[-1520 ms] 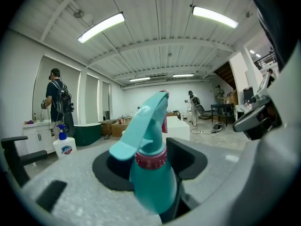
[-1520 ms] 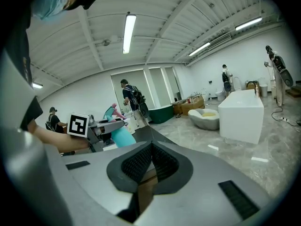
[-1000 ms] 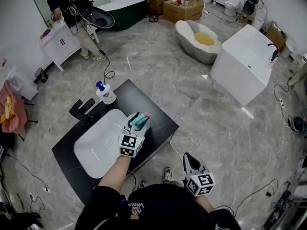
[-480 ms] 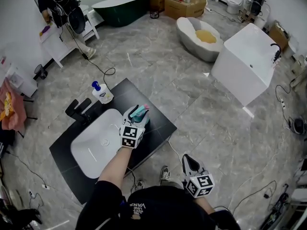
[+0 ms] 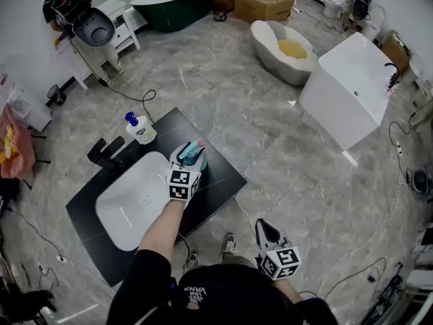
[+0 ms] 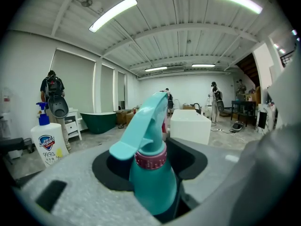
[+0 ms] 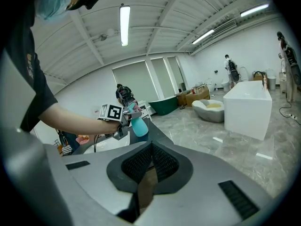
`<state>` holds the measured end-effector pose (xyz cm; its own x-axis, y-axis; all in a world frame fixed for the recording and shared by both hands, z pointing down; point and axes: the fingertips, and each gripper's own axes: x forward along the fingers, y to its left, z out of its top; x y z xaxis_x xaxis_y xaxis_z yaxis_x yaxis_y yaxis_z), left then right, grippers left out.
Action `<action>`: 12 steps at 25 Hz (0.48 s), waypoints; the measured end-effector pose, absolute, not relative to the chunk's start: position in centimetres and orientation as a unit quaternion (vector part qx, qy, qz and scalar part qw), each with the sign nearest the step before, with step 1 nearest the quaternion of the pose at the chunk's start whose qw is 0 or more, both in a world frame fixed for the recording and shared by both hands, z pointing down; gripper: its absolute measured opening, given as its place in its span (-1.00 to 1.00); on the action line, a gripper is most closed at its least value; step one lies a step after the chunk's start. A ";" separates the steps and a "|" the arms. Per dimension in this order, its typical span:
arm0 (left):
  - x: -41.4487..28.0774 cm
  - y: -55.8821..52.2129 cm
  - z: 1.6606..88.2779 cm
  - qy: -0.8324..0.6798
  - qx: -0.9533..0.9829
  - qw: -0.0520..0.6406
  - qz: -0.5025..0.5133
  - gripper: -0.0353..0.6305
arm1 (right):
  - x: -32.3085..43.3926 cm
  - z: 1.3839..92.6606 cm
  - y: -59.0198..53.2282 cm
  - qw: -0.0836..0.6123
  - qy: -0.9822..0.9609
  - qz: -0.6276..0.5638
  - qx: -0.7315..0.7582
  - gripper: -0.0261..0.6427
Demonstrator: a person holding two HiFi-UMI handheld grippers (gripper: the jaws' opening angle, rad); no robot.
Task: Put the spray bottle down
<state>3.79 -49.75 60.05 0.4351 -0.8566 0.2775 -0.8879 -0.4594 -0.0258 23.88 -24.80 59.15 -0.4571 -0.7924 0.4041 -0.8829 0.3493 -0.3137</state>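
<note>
A teal spray bottle [image 5: 196, 156] with a pink collar stands upright between the jaws of my left gripper [image 5: 190, 156], which is shut on its body. In the left gripper view the spray bottle [image 6: 153, 178] fills the middle, its trigger head pointing up and to the left. It hangs over the black counter [image 5: 220, 181], just right of the white basin [image 5: 128, 205]; whether its base touches I cannot tell. My right gripper [image 5: 264, 229] is held low by the person's body, shut and empty, and its view shows the spray bottle [image 7: 138, 125] from afar.
A white soap pump bottle [image 5: 142, 131] and a black faucet [image 5: 108, 153] stand at the counter's far side. On the grey tiled floor beyond are a white block bathtub [image 5: 348, 90], an oval tub [image 5: 284, 51] and a cable. Other people stand in the distance.
My left gripper has carried the spray bottle a little further along the counter and lower, still beside the basin. The right gripper has stayed where it was.
</note>
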 end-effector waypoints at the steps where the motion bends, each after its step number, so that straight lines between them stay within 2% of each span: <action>1: 3.8 -49.9 60.2 -0.518 0.844 0.064 0.126 -0.24 | 24.0 59.1 -24.9 0.091 -0.816 0.249 0.513 -0.91; 12: 4.0 -50.3 60.5 -0.518 0.843 0.064 0.127 -0.23 | 24.5 59.2 -25.0 0.093 -0.813 0.249 0.518 -0.91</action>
